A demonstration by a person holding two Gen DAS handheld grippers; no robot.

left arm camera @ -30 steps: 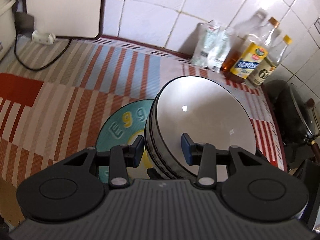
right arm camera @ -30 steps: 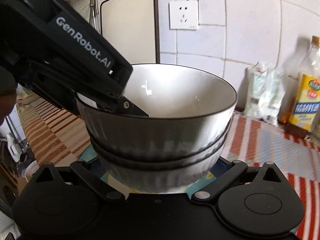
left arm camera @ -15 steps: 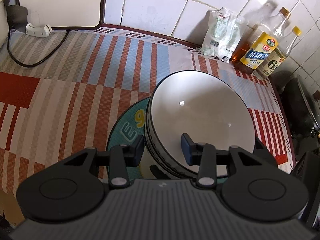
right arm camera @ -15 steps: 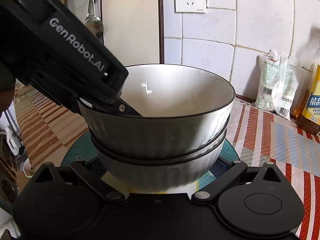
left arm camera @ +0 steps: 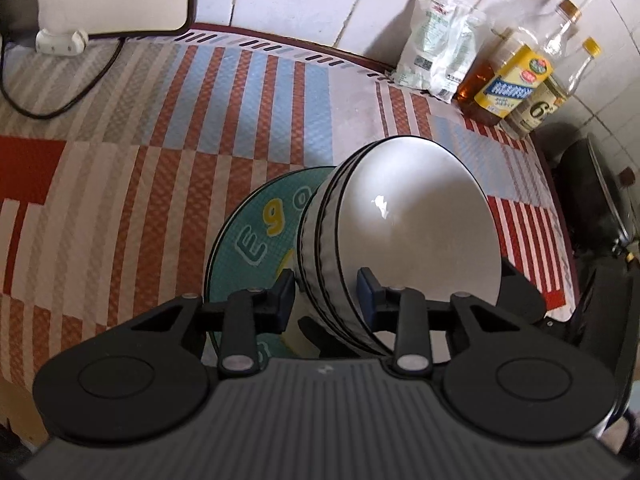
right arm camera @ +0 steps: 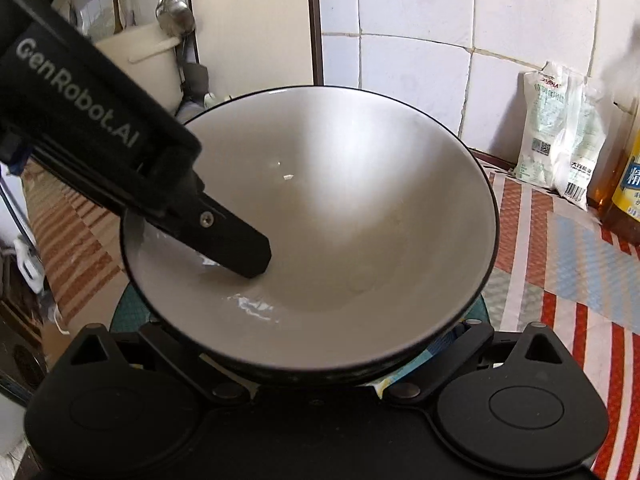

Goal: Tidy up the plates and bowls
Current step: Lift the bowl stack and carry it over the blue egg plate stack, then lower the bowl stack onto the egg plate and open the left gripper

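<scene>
Stacked bowls (left arm camera: 400,240) lower, on plate (left arm camera: 256,240).

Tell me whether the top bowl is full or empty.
Empty. In the right wrist view the top bowl shows a bare white inside down to the bottom, with only one finger of the left gripper reaching over its rim.

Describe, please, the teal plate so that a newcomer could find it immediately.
Start from the striped mat covering the counter below the tiled wall. Near its front edge sits a stack of grey ribbed bowls, gripped by the left gripper. The teal plate lies directly beneath them, the only flat dish, with cartoon lettering.
</scene>
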